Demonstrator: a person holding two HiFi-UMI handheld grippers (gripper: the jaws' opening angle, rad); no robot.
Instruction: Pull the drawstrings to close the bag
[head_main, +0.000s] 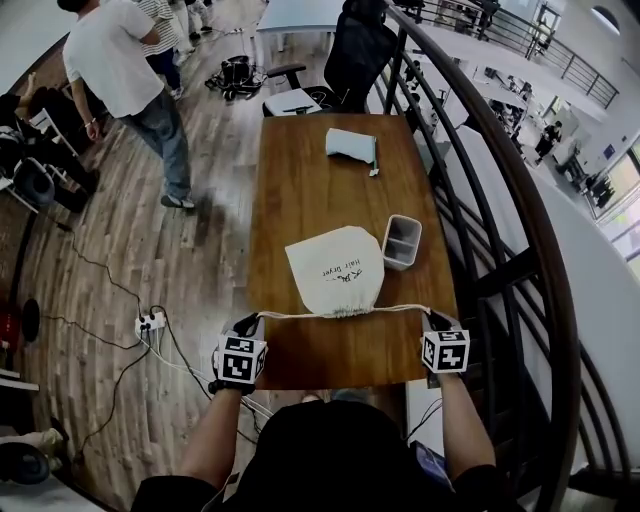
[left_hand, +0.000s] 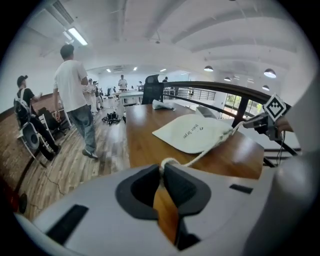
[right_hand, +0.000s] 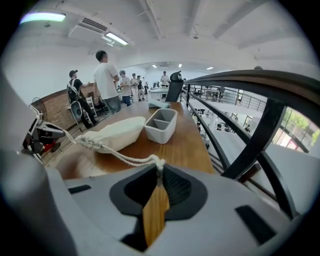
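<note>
1. The cream cloth drawstring bag (head_main: 335, 270) lies flat on the wooden table (head_main: 300, 170), close to the near edge. Its mouth (head_main: 345, 311) is gathered into tight puckers and faces the person. The small dark print on it seems to read "Hair Dryer".
2. The left drawstring (head_main: 295, 316) and the right drawstring (head_main: 400, 309) are both pale twisted cord. They run sideways from the mouth in a taut, nearly straight line along the table's near edge.
3. The left gripper (head_main: 250, 323) is over the table's near left corner, tilted forward and down at the end of a bare forearm. Its jaws are pressed together on the end of the left drawstring. The cord's looped end shows just above the dark ribbed pads (left_hand: 181, 186).
4. The right gripper (head_main: 432, 318) mirrors it at the near right corner, with the same downward tilt. Its jaws are clamped on the end of the right drawstring, and the doubled cord and its knot sit at the tips.
5. Each pale grey plastic gripper carries a white cube with black squares: a marker cube (head_main: 241, 360) on the left one and a second marker cube (head_main: 445, 350) on the right one.
6. A grey divided tray (head_main: 402, 241) with two compartments stands just beside the bag's far right corner.
7. A pale blue folded cloth (head_main: 350, 145) lies well apart at the table's far end.
8. A dark metal railing (head_main: 500, 190) runs along the table's right side.
</note>
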